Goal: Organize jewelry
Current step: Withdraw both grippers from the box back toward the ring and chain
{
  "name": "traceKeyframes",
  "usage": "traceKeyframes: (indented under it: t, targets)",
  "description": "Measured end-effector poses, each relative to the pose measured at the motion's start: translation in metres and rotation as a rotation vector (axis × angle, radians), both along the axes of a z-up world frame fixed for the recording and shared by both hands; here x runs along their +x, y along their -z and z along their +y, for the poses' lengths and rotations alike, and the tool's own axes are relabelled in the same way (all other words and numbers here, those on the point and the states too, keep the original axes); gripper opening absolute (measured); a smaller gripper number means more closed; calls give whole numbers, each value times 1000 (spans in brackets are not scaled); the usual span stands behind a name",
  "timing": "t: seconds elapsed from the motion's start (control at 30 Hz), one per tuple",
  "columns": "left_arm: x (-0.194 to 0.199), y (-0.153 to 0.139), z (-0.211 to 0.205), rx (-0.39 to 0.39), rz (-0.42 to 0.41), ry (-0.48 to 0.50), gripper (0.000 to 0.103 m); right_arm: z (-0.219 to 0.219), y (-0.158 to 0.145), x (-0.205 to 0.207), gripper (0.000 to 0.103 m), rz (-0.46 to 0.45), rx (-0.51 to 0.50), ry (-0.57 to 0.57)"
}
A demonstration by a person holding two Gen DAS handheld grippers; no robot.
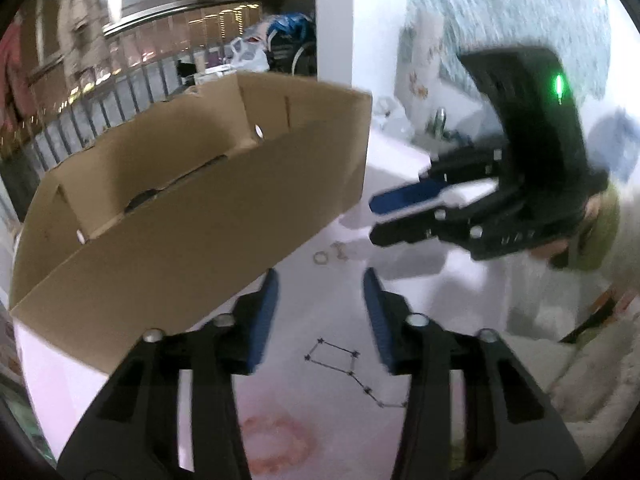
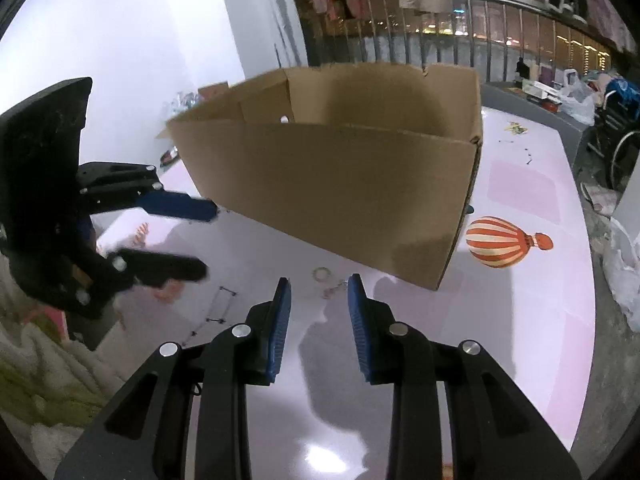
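Observation:
A small ring point(image 1: 320, 258) and a little metal piece point(image 1: 340, 252) lie on the pale pink table point(image 1: 316, 320), close to the near wall of an open cardboard box point(image 1: 200, 208). My left gripper point(image 1: 320, 280) hovers just short of them, open, with nothing between its blue pads. A pink beaded bracelet point(image 1: 276, 444) lies blurred under it. My right gripper point(image 1: 374, 219) comes in from the right. In the right wrist view the ring point(image 2: 321, 274) and the metal piece point(image 2: 335, 290) sit just beyond my right gripper point(image 2: 319, 282), which is open and empty. My left gripper point(image 2: 205, 240) is at the left.
The cardboard box point(image 2: 340, 184) fills the middle of the table point(image 2: 520, 320); its inside looks bare where visible. A hot-air balloon print point(image 2: 500, 242) and a constellation print point(image 1: 340, 360) mark the tabletop. Crumpled fabric point(image 2: 44, 380) lies at the near left edge. Railing and clutter stand behind.

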State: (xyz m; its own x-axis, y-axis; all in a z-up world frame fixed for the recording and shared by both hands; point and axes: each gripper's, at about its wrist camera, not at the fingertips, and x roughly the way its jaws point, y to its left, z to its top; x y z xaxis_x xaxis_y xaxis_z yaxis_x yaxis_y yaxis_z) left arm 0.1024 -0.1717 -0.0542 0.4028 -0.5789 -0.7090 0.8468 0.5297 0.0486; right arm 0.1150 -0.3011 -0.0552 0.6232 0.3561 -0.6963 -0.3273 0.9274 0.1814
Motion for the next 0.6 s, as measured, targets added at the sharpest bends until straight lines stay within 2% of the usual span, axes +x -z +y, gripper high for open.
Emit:
traceKeyframes:
  t: [0.07, 0.17, 0.33, 0.43, 0.6]
  targets:
    - [1, 6, -7, 32, -17, 12, 27, 0, 3, 8, 29, 6, -7, -25]
    - [7, 11, -11, 43, -10, 16, 21, 7, 10, 18, 29, 18, -34, -72]
    - [11, 17, -15, 53, -8, 14, 16, 13, 22, 25, 28, 38, -66, -110]
    - [12, 19, -17, 58, -3, 23, 16, 15, 27, 24, 20, 33, -93, -109]
    - [14, 23, -21, 69, 1, 31, 16, 9, 25, 22, 5, 35, -71, -86]
